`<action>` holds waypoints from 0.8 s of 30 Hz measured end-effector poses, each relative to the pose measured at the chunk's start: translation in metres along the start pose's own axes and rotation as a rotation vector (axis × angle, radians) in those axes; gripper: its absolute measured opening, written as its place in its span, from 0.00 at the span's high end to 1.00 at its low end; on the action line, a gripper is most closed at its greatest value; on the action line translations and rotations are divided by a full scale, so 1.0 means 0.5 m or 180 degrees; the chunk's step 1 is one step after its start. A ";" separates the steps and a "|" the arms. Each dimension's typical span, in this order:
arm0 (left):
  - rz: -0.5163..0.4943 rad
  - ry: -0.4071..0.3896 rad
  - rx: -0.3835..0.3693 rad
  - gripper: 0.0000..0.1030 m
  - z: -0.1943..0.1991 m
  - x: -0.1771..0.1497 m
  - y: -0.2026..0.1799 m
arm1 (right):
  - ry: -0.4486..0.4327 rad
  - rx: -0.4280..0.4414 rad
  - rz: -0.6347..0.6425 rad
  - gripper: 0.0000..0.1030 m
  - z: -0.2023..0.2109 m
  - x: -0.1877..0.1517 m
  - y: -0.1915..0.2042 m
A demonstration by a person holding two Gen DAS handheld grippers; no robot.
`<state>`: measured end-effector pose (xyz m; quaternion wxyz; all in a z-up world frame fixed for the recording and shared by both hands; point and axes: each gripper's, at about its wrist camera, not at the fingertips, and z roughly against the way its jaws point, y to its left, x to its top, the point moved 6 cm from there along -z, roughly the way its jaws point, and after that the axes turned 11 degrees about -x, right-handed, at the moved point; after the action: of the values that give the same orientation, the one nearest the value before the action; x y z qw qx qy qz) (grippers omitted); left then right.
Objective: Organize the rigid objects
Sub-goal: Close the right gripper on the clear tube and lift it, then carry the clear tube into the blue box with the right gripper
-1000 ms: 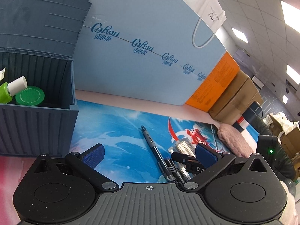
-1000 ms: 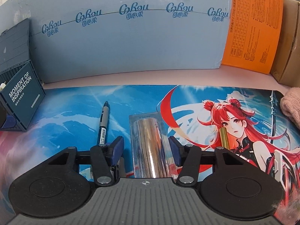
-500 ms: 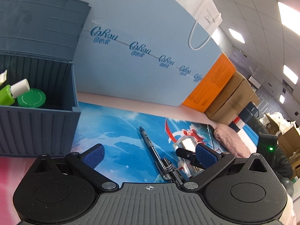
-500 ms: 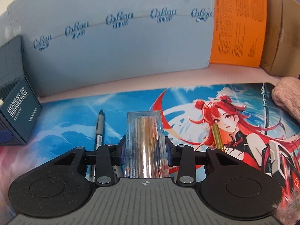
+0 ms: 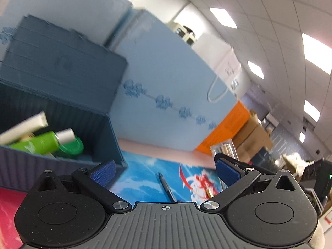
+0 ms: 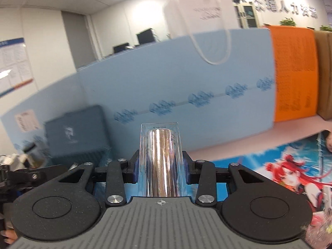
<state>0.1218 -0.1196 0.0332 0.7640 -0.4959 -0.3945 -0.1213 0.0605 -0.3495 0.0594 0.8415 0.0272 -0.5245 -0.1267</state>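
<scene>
Clear plastic case (image 6: 159, 161) with a shiny metallic cylinder inside: clamped between the blue pads of the right gripper (image 6: 160, 170), its jaws just closed in on it, held off the printed blue mat (image 6: 259, 166) and pointing toward the light-blue board (image 6: 186, 78). Grey-blue storage box (image 5: 62, 95), far left, lid up: holds a green bottle (image 5: 39, 143), a green round lid (image 5: 71, 147) and a white tube (image 5: 25, 127). Black pen (image 5: 167, 187): lying on the mat, right of the box. Left gripper (image 5: 164, 171): jaws wide apart, empty.
</scene>
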 end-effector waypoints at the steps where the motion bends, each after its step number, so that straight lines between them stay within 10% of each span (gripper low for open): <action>1: 0.0034 -0.0081 0.0001 0.00 0.015 0.014 0.006 | -0.0041 0.0080 0.0032 0.66 0.004 0.007 0.022; 12: 0.0442 -0.0795 0.0272 0.00 0.177 0.145 0.117 | -0.0257 0.0805 0.0892 0.66 -0.025 0.041 0.286; 24: 0.0745 -0.0674 0.0099 0.00 0.226 0.161 0.207 | -0.0048 0.1297 0.2375 0.66 -0.154 -0.030 0.502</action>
<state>0.1801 0.0428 0.0450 0.7347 -0.5366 -0.4142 0.0276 0.1690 -0.1101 0.0568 0.8033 0.0003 -0.5188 0.2925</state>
